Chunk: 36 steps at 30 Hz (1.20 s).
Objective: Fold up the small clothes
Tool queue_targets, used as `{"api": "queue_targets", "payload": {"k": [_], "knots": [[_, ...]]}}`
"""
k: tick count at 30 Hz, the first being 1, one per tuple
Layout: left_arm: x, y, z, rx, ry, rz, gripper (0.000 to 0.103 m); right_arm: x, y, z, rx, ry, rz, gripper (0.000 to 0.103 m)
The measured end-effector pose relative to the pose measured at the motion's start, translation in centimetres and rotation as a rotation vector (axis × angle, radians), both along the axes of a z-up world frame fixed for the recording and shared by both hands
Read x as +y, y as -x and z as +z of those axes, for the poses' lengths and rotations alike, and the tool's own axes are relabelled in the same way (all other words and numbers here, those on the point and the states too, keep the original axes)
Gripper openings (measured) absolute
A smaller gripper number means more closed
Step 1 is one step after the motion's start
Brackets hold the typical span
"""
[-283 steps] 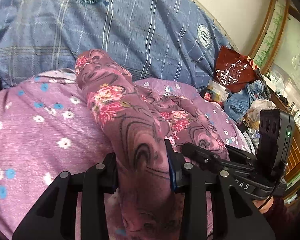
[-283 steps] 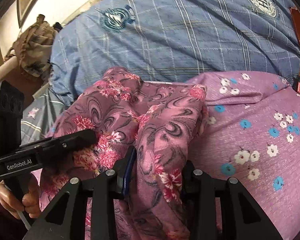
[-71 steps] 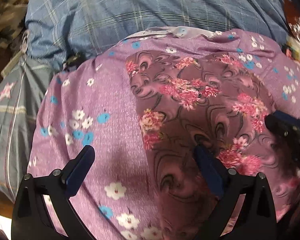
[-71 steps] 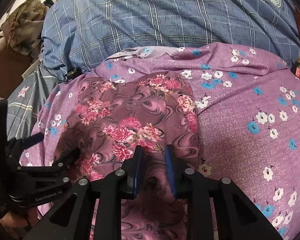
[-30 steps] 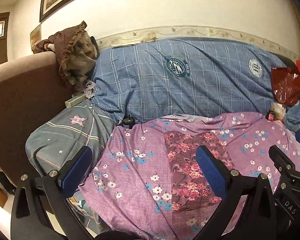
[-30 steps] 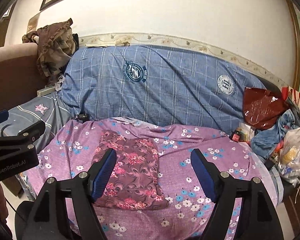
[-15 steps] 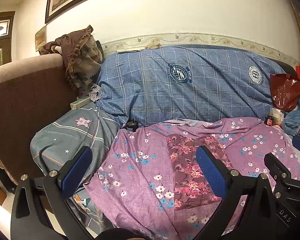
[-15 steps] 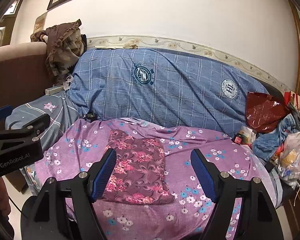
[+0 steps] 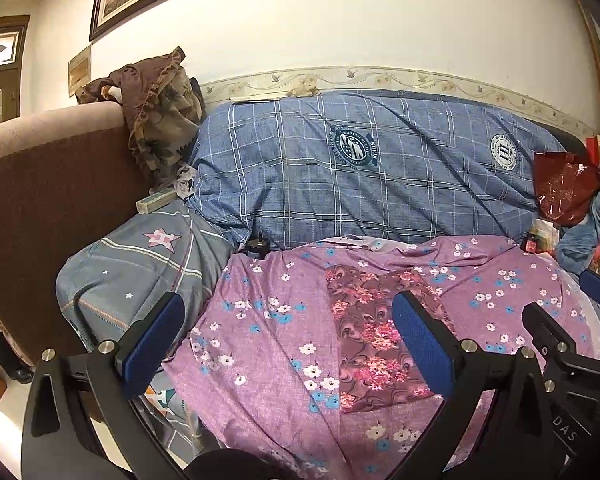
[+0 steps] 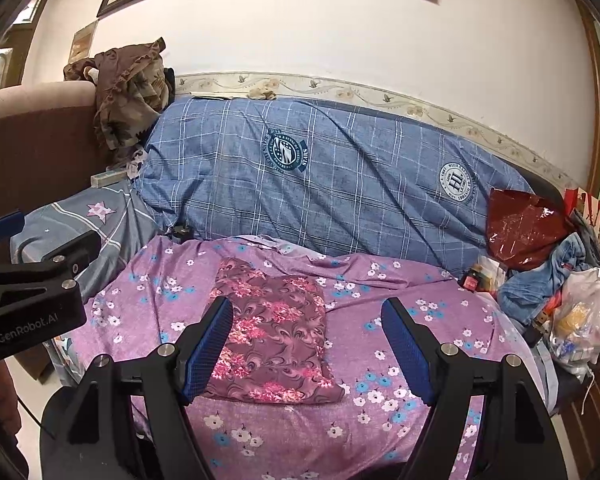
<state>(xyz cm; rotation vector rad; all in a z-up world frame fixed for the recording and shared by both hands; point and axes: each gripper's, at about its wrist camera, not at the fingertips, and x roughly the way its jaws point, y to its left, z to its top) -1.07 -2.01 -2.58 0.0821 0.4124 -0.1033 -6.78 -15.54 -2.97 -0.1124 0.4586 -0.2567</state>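
A maroon garment with pink flowers (image 10: 274, 332) lies folded in a flat rectangle on the purple flowered sheet (image 10: 400, 312). It also shows in the left wrist view (image 9: 370, 332) on the same sheet (image 9: 268, 320). My left gripper (image 9: 288, 332) is open and empty, held back from the bed and above its near edge. My right gripper (image 10: 308, 340) is open and empty too, pulled back over the near edge. The left gripper's body shows at the left of the right wrist view (image 10: 32, 280).
A blue checked quilt (image 10: 320, 184) lies along the back by the wall. A grey star-print pillow (image 9: 140, 272) and a brown sofa arm (image 9: 40, 208) are on the left. A red bag (image 10: 524, 228), blue clothes (image 10: 540, 276) and a white plastic bag (image 10: 584, 320) pile up at the right.
Both grippers let go of the garment, opened wide and drew back and up from the bed. The garment now lies folded flat; in the last half second the views barely shifted.
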Motion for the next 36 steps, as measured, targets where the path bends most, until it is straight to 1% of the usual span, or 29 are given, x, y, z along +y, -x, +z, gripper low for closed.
{"api": "queue_targets", "payload": {"k": [6,18,28,36], "knots": [[-0.3,-0.3,-0.3,0.013,0.009,-0.008,0.103,-0.3,-0.2,0.0,0.001,-0.011,-0.012,0.079],[-0.8,-0.9,-0.4,0.019,0.015,-0.038,0.103,-0.1,-0.9,-0.5,0.008,0.002,-0.023,0.079],[-0.8,-2.4,-0.1,0.011,0.031,-0.057,0.103,-0.5,-1.9,0.0,0.003,0.015,-0.045,0.079],[-0.3,-4.1,-0.3,0.019,0.061,-0.074,0.103,-0.2,-3.4,0.0,0.011,0.043,-0.061,0.079]]}}
